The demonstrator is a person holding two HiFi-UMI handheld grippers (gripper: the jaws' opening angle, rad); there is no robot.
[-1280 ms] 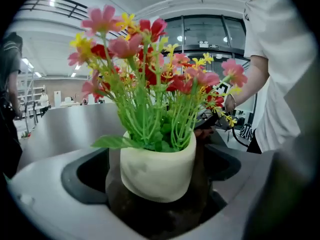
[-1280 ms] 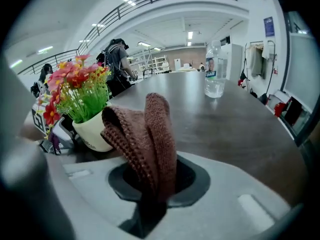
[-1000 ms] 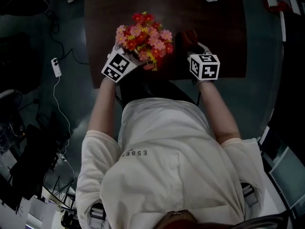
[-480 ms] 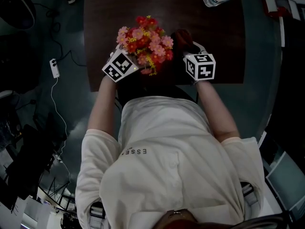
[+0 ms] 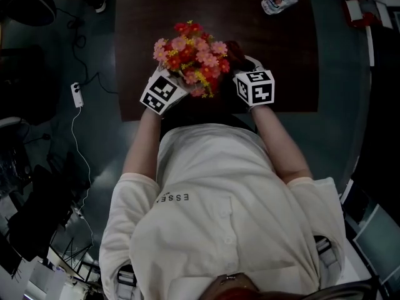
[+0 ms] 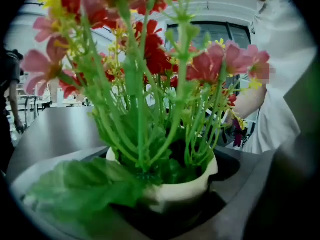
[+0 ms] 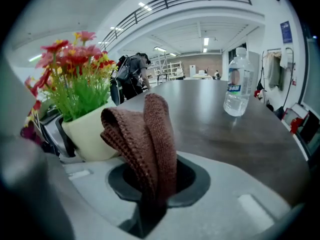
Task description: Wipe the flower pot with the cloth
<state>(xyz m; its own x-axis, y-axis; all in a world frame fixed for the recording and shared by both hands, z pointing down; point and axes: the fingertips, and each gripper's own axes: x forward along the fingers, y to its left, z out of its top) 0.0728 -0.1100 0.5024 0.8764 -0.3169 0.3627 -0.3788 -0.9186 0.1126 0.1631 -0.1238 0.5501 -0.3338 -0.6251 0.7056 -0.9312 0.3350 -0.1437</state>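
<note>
Left gripper view: flower pot point(image 6: 186, 190) holds flowers point(image 6: 150, 51).

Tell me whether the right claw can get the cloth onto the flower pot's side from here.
Probably yes. The right claw grips the cloth, and the flower pot, held in the left claw, sits just to its left with nothing visible between them. The water bottle stands well off.

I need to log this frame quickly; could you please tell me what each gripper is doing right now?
Left gripper: closed on the flower pot.
Right gripper: closed on the brown cloth.
</note>
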